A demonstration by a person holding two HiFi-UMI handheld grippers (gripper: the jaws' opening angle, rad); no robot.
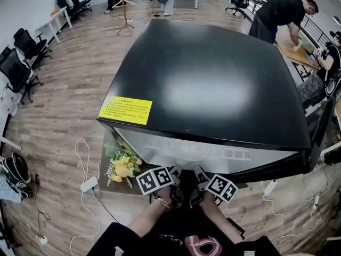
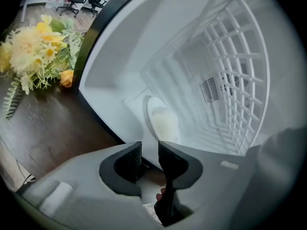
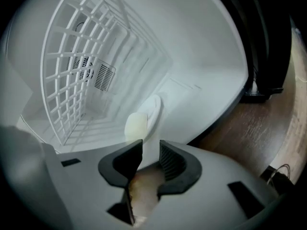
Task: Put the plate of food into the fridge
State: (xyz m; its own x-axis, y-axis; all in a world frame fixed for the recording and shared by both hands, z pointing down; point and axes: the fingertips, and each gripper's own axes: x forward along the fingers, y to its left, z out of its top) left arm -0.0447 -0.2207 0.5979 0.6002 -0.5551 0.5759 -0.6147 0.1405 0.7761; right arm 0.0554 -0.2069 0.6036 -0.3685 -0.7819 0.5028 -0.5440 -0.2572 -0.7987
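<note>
Wooden floor (image 1: 69, 89) spreads around a black fridge (image 1: 213, 79) that fills the middle of our head view. Office chairs (image 1: 21, 63) stand at 9 and 10 o'clock, and a person (image 1: 279, 12) bends over a tabletop (image 1: 298, 55) at 1 o'clock. A yellow label (image 1: 125, 110) sits on the fridge top at its 8 o'clock corner. A bunch of yellow flowers (image 1: 123, 167) lies on dark wood at 7 o'clock from the fridge, with a white power strip (image 1: 89, 184) on the floor beside it.

We hold both tools close together at the 6 o'clock edge of the fridge, pointing into its open white compartment. The plate (image 3: 154, 110) is inside, against a smooth white inner surface. The pale lump of food (image 3: 135, 124) is on it. A white wire rack (image 3: 72, 80) lines the compartment farther in, and a small vent shows behind it.

Our right tongs (image 3: 151, 155) stand parted, and the pads do not press the plate, which lies just beyond their tips at 12 o'clock. Our left tongs (image 2: 149, 155) show a similar narrow gap, and we see nothing pinched in it. In the left gripper view the plate (image 2: 149, 114) and food (image 2: 164, 123) again lie just past the tips, with the flowers (image 2: 36, 51) at 10 o'clock outside the door frame.
</note>
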